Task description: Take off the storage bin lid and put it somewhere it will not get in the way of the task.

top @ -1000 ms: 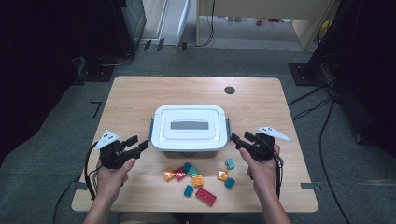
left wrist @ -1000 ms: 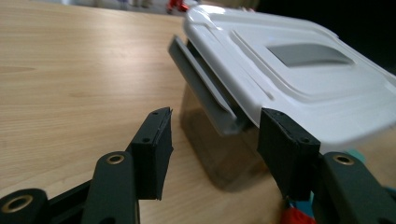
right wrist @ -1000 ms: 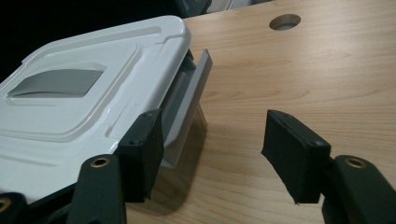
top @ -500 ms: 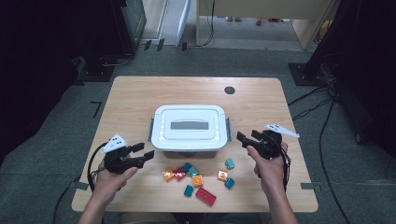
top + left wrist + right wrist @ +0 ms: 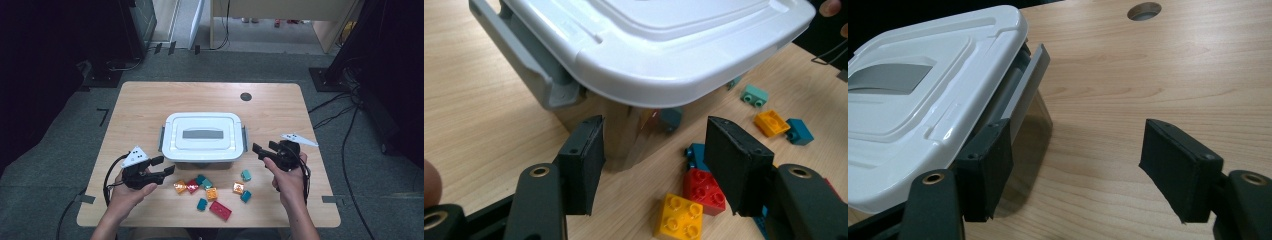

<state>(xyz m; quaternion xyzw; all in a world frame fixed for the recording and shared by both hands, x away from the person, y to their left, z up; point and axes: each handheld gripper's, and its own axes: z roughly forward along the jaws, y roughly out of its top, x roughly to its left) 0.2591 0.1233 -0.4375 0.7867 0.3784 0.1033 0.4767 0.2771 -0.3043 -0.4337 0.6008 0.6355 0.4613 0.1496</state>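
The box (image 5: 204,139) sits in the middle of the surface (image 5: 150,105) with its white lid (image 5: 205,132) on; it looks hard, smooth and light, and the grey clips (image 5: 1020,92) on its two short ends look like the best places to grab. The left gripper (image 5: 161,166) waits near the box's front left corner and the right gripper (image 5: 259,149) just beside its right end. Both have their jaws apart and hold nothing, and the little toy bricks (image 5: 206,183) lie in front of the box between them.
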